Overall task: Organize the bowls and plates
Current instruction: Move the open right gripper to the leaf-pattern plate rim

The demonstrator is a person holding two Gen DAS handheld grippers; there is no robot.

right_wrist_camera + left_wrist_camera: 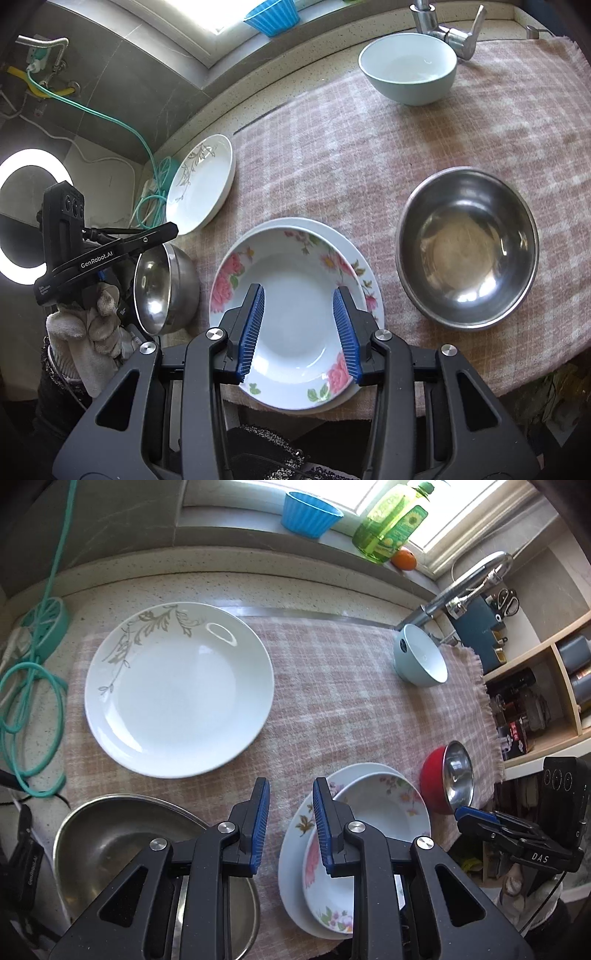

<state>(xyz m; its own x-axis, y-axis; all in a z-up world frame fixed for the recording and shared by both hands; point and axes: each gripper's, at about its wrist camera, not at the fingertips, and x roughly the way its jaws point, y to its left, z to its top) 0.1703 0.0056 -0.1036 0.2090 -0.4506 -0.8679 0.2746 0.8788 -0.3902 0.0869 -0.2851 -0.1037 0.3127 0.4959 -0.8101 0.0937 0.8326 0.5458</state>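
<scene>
two plates are already nested at the near edge of the checked cloth [369, 147]: the flowered plate [291, 325] sits inside a plain white plate [354, 247], and nothing else is stacked yet. your right gripper [299, 328] hangs over that flowered plate with its jaws partly apart and nothing between them. your left gripper [290, 823] is beside the pair, over bare cloth, jaws only narrowly apart and empty too. so, as i read it, you are between pickups, with one stack begun and the rest waiting.

the leaf-patterned plate [177, 690] lies alone at the far left of the cloth, well apart from the stack. the steel bowl [110, 845] sits just left of your left gripper; the red bowl [448, 782] is just beside the stack on the right, and the pale blue bowl [421, 657] stands far back by the tap [469, 587].

next, i'd say, the leaf plate wants fetching. open your left jaws wider, come in low over its near rim, and pinch the edge, since it lies flat on soft cloth.
</scene>
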